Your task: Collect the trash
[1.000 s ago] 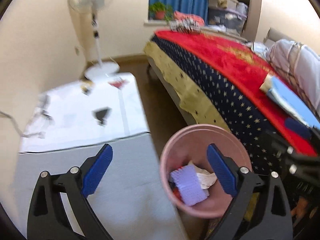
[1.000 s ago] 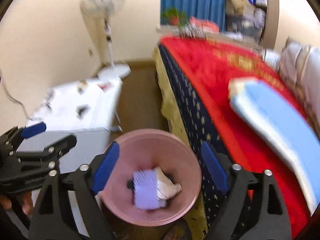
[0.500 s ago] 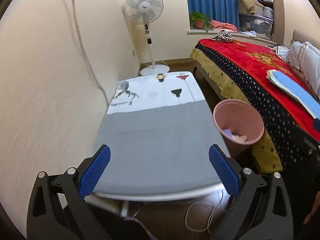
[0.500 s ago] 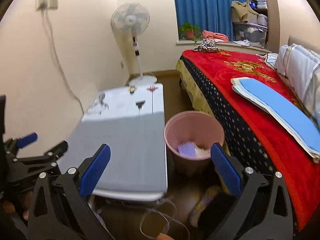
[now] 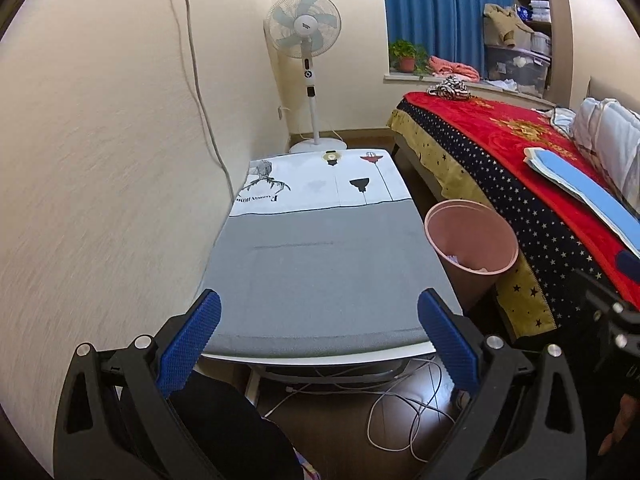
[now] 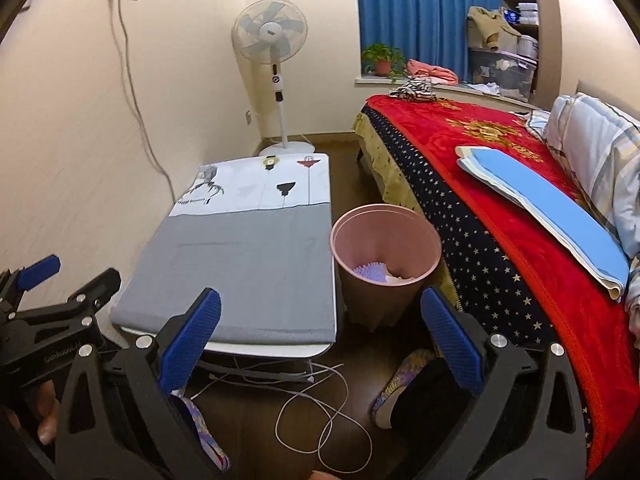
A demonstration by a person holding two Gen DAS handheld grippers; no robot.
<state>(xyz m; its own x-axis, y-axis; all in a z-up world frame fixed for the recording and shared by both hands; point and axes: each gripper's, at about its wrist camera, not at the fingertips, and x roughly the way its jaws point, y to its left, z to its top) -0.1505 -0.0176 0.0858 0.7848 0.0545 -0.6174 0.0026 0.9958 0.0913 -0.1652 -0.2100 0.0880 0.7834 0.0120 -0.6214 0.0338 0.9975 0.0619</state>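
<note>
While the left tongs point(image 5: 318, 342) gaped empty above the tabletop point(image 5: 320, 272), one pink bin point(image 5: 472, 248) stood right of them. From the right tongs point(image 6: 320, 344), likewise released, that bin point(image 6: 386, 264) sat ahead, holding two scraps point(image 6: 380, 274).

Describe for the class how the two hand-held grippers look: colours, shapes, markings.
Each hand-held gripper, left and right, has a black frame with triangular cut-outs, silver rivets and two blue, finely ridged pads. The left one's side carries small white lettering, too blurred to read.
</note>
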